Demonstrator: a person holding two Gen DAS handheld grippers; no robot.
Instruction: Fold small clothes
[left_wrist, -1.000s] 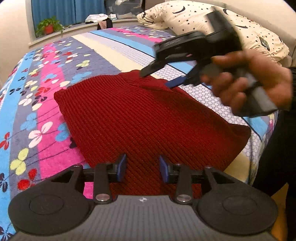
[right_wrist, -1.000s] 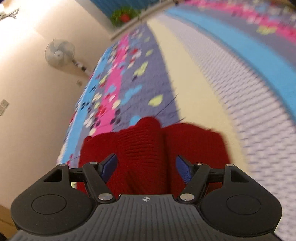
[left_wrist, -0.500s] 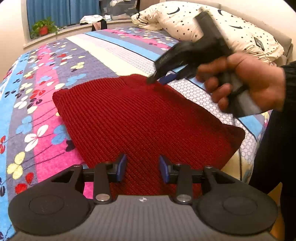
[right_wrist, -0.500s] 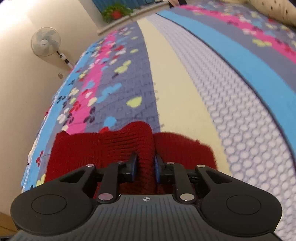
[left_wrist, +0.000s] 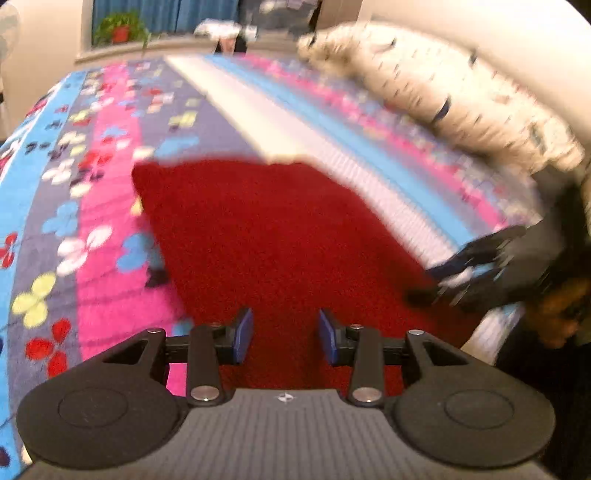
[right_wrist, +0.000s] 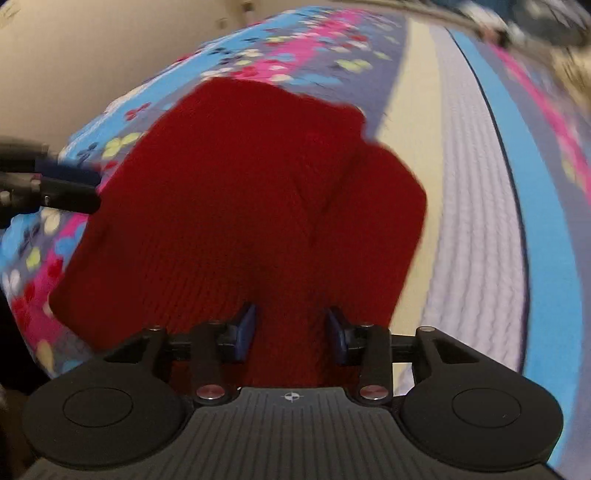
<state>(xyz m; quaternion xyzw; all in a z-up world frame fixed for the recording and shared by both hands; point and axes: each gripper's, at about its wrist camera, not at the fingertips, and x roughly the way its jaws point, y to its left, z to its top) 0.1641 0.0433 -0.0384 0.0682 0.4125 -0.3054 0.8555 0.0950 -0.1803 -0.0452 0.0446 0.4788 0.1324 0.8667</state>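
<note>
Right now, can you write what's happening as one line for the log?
step: folding | item: red knit garment on bedspread | left gripper: open above cloth | right gripper: opening, fold between fingers

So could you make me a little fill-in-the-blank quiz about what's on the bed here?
1. The knitted garment lying on the bed is ____ in colour.
2. It rests on a bedspread printed with ____.
3. On the window ledge at the far end stands a potted ____.
4. The pads on the left tongs are ____ in colour.

Missing words: red; flowers; plant; blue
</note>
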